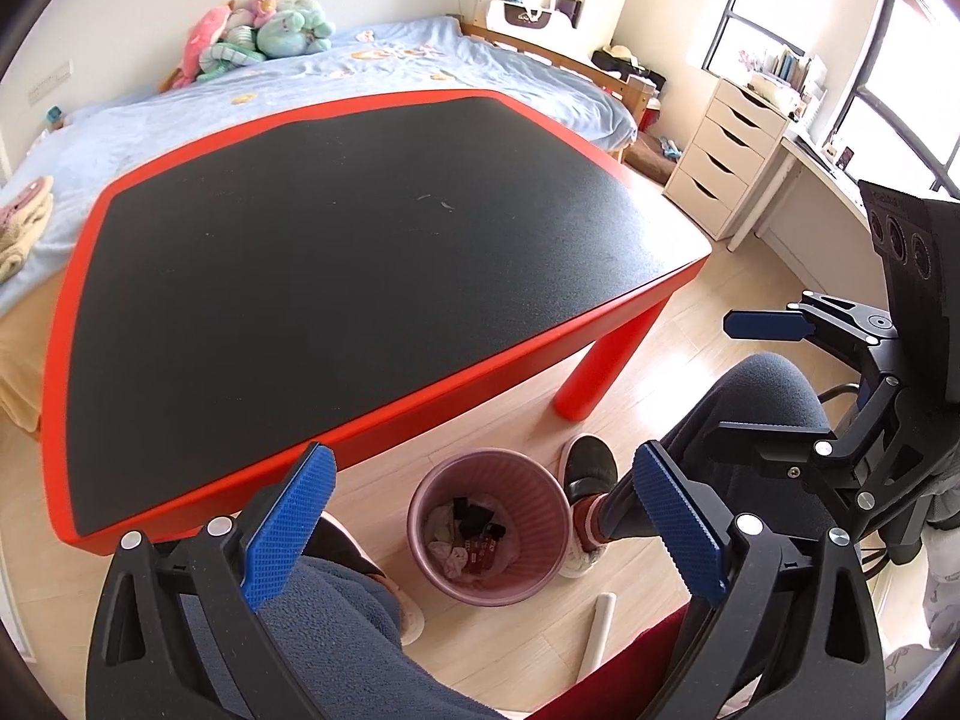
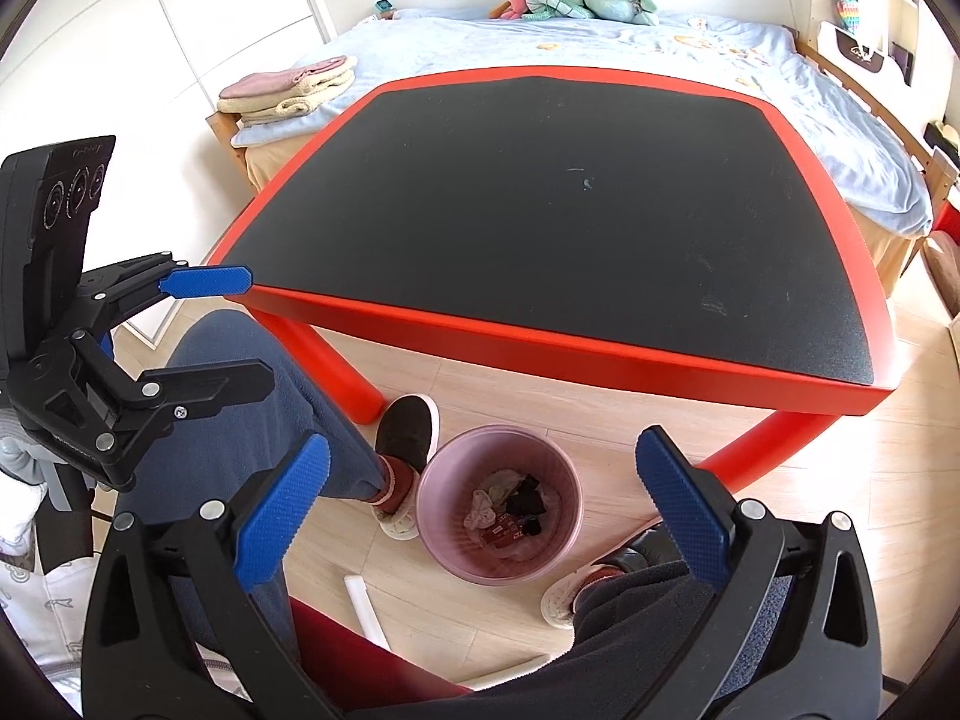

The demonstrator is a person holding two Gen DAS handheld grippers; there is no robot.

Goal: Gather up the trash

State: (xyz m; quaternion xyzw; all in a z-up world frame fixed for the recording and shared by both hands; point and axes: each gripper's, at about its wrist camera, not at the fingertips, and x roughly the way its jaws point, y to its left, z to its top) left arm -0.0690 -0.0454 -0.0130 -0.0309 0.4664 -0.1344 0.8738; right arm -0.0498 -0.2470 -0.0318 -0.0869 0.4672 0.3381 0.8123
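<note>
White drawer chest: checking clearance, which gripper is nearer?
Right. The right gripper is on the white drawer chest's side; the left gripper hangs farther off, above the pink ribbed bin.

Right gripper [image 2: 480, 516], blue-padded jaws spread wide and empty, hangs above a pink ribbed plastic waste bin [image 2: 555, 546] holding crumpled tissue and dark scraps [image 2: 510, 510] on the pale wood floor [image 2: 810, 516], beside a red-rimmed black-topped table [image 2: 570, 330]; left gripper [image 2: 240, 330] likewise spread.
</note>
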